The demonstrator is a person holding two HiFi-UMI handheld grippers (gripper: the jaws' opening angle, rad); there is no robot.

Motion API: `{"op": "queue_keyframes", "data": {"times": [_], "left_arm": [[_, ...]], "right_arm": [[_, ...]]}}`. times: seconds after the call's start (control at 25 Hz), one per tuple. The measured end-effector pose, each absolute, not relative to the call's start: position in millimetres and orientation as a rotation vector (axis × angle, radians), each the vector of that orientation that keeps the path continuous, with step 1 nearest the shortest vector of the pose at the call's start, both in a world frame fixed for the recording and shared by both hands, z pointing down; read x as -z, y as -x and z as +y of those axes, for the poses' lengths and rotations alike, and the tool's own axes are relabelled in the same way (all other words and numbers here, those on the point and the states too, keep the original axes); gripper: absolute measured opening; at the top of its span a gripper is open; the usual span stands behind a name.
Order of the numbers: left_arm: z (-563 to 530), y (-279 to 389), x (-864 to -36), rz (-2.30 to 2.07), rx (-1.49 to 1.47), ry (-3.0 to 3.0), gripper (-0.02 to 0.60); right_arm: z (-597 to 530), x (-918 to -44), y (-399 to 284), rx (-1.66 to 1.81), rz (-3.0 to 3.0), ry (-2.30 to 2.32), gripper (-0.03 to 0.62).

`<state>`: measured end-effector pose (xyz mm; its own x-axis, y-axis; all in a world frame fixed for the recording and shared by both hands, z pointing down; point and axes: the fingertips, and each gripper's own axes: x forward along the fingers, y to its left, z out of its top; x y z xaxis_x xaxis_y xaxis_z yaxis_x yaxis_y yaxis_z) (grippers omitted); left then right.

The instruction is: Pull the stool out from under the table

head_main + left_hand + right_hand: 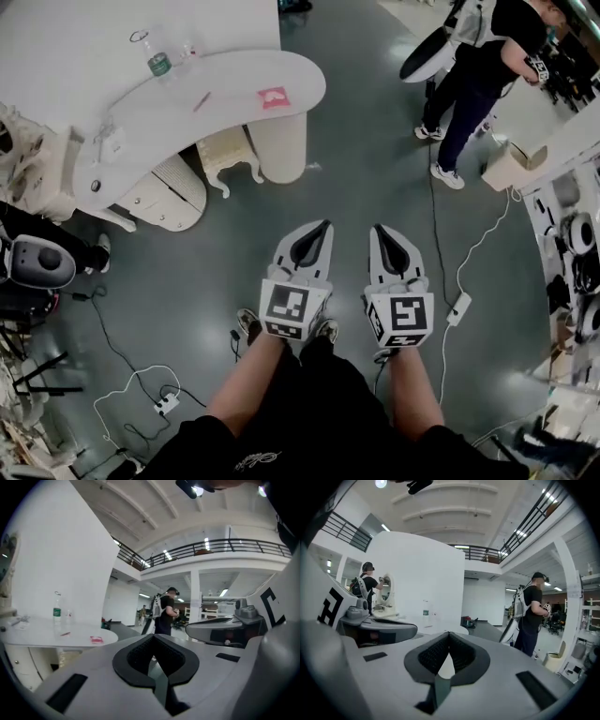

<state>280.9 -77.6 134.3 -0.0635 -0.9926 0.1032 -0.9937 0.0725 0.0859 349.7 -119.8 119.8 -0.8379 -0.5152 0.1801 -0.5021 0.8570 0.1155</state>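
A cream stool (228, 152) with curved legs stands tucked under the edge of the white curved table (225, 103), beside the table's thick round leg (279, 146). My left gripper (325, 224) and right gripper (378, 228) hang side by side over the grey floor, well short of the stool and pointing ahead. Both are shut and hold nothing. In the left gripper view the left gripper (152, 637) has its dark pads together, with the table (47, 634) far off at the left. The right gripper view shows the right gripper (448, 635) the same way.
On the table stand a bottle (157, 58) and a pink packet (273, 97). A ribbed rounded unit (169, 192) sits under the table's left part. A person (478, 75) stands at the far right near a box (511, 167). Cables and a power strip (459, 307) lie on the floor.
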Motion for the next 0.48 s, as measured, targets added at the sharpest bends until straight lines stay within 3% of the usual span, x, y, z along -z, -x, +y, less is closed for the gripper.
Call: {"op": "queue_keyframes", "data": {"times": [0.48], "left_arm": [[9.7,-165.7,-135.6,-2.550,-0.028,-1.574,0.006]], "right_arm": [[-73.8,-121.5,-208.3,0.204,-2.920,-0.261,0.006]]}}
